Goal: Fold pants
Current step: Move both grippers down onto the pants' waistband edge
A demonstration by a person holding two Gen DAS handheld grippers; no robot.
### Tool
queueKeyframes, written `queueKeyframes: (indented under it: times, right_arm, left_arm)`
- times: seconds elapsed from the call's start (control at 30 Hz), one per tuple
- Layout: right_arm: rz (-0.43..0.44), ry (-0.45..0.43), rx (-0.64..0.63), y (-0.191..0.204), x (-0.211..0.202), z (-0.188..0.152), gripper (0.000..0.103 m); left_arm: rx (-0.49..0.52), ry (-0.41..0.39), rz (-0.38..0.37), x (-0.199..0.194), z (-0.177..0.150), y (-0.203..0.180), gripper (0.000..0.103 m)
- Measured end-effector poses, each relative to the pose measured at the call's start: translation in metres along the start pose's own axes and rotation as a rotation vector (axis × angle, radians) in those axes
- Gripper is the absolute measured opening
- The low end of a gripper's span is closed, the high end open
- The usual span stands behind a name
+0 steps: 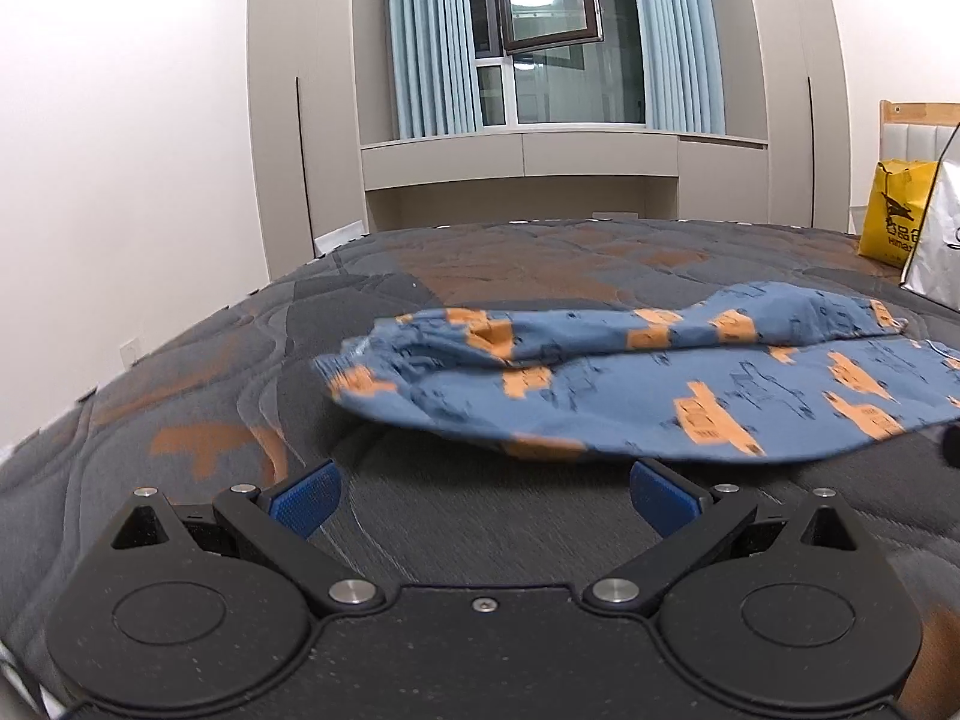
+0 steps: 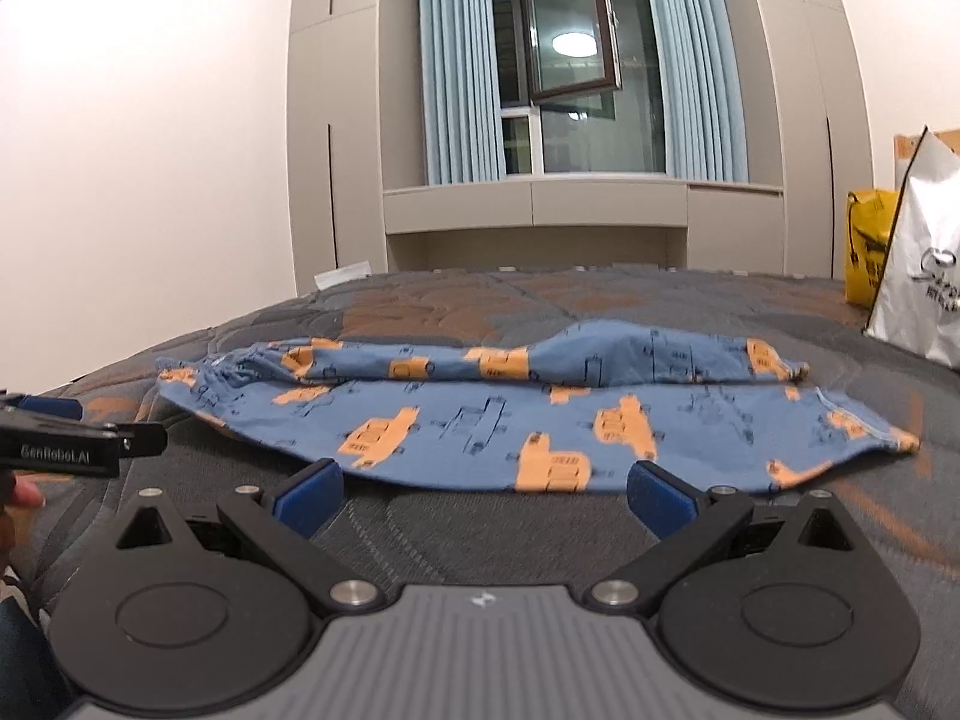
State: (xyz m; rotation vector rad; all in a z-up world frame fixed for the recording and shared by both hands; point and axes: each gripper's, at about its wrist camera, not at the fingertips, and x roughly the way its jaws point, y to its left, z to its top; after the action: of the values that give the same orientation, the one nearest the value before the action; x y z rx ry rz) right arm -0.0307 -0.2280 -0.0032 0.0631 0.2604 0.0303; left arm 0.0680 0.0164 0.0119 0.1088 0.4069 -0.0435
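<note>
Blue pants with orange vehicle prints (image 1: 660, 378) lie flat on the quilted bed, folded lengthwise, waistband to the left; in the right wrist view the pants (image 2: 510, 414) stretch across the middle. My left gripper (image 1: 483, 495) is open and empty, just short of the pants' near edge, toward the waistband end. My right gripper (image 2: 483, 495) is open and empty, right at the near edge of the pants. The left gripper also shows from the side in the right wrist view (image 2: 72, 438).
The grey and orange quilted bed (image 1: 240, 420) fills the foreground. A yellow bag (image 1: 897, 210) and a white bag (image 2: 924, 276) stand at the bed's far right. Cabinets, curtains and a window (image 1: 546, 30) are behind; a white wall is at left.
</note>
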Motion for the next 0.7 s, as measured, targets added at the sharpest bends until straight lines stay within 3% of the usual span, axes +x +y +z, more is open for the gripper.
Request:
queueKeyframes:
  times: [0.2,0.33,0.4,0.57,0.7]
  right_arm:
    - [0.12,-0.079,-0.009,-0.033,0.014,0.036,0.103]
    - [0.189,-0.058,-0.118,-0.047,0.045,0.07,0.103]
    - [0.214,-0.03,-0.186,-0.052,0.065,0.09,0.103]
    - [0.296,0.081,-0.264,-0.071,0.136,0.139,0.103]
    - [0.324,0.164,-0.28,-0.087,0.199,0.165,0.103]
  left_arm:
    - [0.008,-0.047,0.06,0.038,0.056,0.042,0.103]
    - [0.092,-0.124,0.136,0.075,0.096,0.063,0.103]
    - [0.129,-0.131,0.136,0.102,0.117,0.072,0.103]
    - [0.173,-0.088,0.011,0.171,0.155,0.083,0.103]
    - [0.176,0.008,-0.146,0.234,0.168,0.077,0.103]
